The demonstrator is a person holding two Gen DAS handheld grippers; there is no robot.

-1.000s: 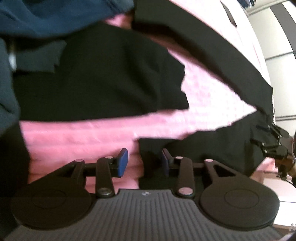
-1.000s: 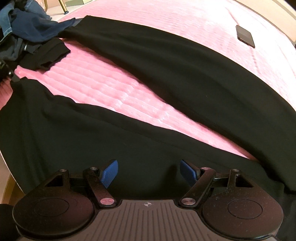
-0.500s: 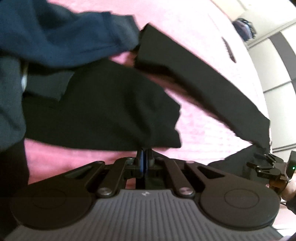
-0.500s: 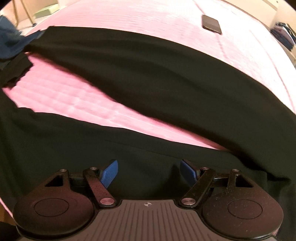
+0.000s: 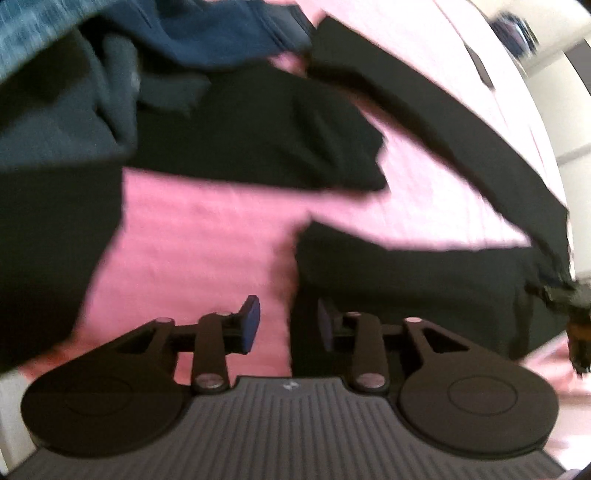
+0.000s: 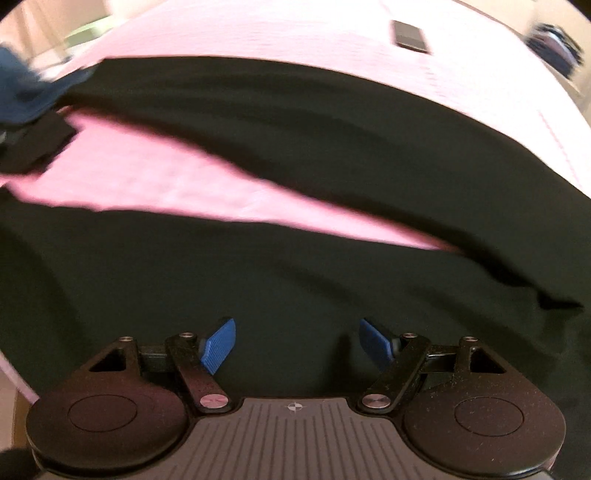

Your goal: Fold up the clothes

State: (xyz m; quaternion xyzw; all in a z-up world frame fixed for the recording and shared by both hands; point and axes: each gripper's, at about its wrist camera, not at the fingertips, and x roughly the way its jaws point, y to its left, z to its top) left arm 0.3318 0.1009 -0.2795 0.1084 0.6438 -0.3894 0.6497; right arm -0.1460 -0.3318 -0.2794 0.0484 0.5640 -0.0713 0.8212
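Black trousers lie spread on a pink bed cover, the two legs forming a V. In the left wrist view the near leg's end lies flat, its cut edge running just under my left gripper. The left jaws are opening; the pads stand apart and press on nothing, with the hem's edge below the gap. My right gripper hovers wide open over the trousers' upper part, nothing between its pads. The far leg stretches away to the right.
A heap of other clothes sits at the far left: a navy garment, a dark grey one and a black piece. A dark phone lies on the cover beyond the trousers. The bed's edge is at the lower left.
Half a second ago the left jaws were shut on the black hem; now they stand apart and the leg end lies on the cover. The right gripper shifted sideways, still wide open.
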